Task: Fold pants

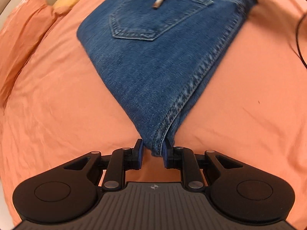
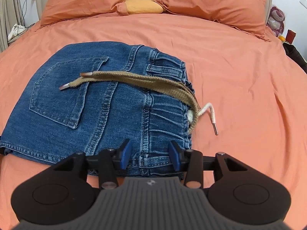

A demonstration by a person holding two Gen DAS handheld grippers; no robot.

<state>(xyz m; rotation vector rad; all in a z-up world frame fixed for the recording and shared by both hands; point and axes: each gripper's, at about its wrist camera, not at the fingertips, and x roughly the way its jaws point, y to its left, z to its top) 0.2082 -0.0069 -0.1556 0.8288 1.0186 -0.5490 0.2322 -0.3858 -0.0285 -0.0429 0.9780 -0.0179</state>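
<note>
You had the folded jeans (image 2: 92, 111) on the bed (image 2: 230, 76), with a gripper at each of 2 edges.

Your left gripper (image 1: 152, 153) pointed down at the seamed corner of the jeans (image 1: 153, 67), and its 2 blue pads (image 1: 166, 153) were pinched on that corner. Your right gripper (image 2: 150, 154) sat at the waistband edge, its pads (image 2: 125, 154) set apart over a belt loop (image 2: 153, 161) with denim between them; I could not tell whether they pressed on it. The jeans lay flat near the middle of the orange sheet, back pocket (image 2: 63, 97) up. A tan drawstring (image 2: 138, 83) ran across the pocket, and a white cord (image 2: 209, 113) trailed off the waistband onto the sheet. 2 orange pillows (image 2: 86, 0) and a yellow cushion (image 2: 144, 4) lay at the headboard.
</note>
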